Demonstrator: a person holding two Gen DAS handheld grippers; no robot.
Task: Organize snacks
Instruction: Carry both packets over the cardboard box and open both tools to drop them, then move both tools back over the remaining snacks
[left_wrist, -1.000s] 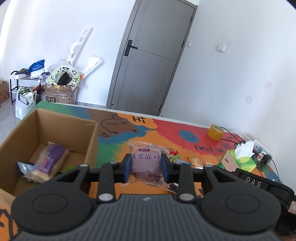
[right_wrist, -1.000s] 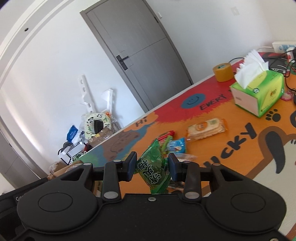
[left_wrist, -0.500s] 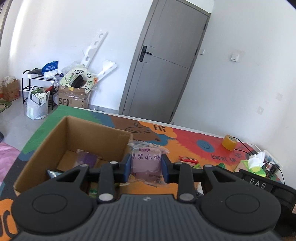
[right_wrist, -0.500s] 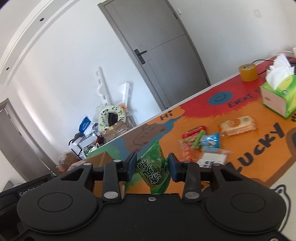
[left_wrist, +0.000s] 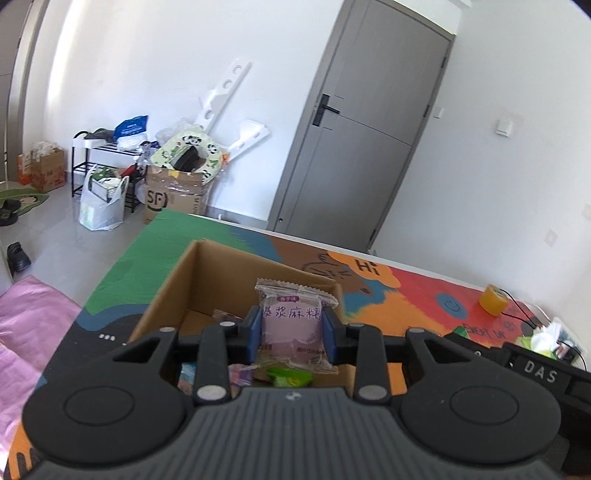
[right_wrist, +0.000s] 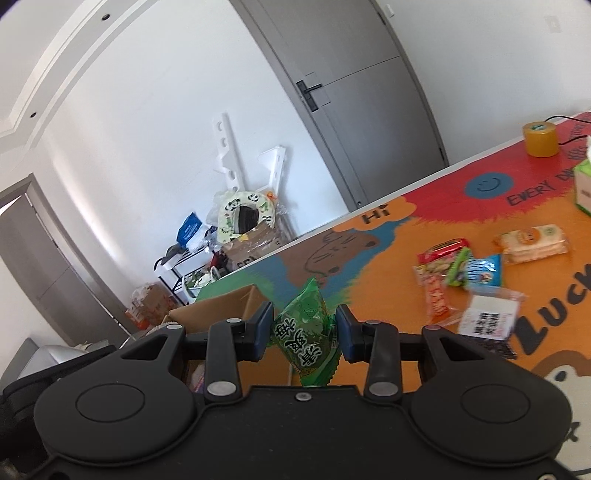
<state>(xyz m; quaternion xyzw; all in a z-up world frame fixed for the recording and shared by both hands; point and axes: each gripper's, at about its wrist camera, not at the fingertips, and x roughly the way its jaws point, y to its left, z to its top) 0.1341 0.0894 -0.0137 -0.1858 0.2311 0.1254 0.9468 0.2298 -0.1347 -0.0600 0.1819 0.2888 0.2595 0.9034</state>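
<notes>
My left gripper (left_wrist: 291, 328) is shut on a purple snack packet (left_wrist: 291, 325) and holds it above the open cardboard box (left_wrist: 221, 273), which has several snacks inside. My right gripper (right_wrist: 304, 328) is shut on a green snack packet (right_wrist: 308, 336), just right of the same box (right_wrist: 221, 302) at its near corner. Loose snacks lie on the colourful table mat: a red and green cluster (right_wrist: 448, 266), a blue packet (right_wrist: 484, 271), a cracker pack (right_wrist: 532, 240) and a clear white packet (right_wrist: 487, 314).
A yellow tape roll (right_wrist: 540, 138) and a green tissue box (right_wrist: 583, 188) stand at the far right of the table. A black device marked DAS (left_wrist: 535, 365) sits right of my left gripper. Boxes, bags and a rack crowd the floor by the door (left_wrist: 177, 177).
Both grippers have moved left toward the cardboard box, each still holding its packet. The left one now hangs over the box opening; the right one has come up beside the box.
</notes>
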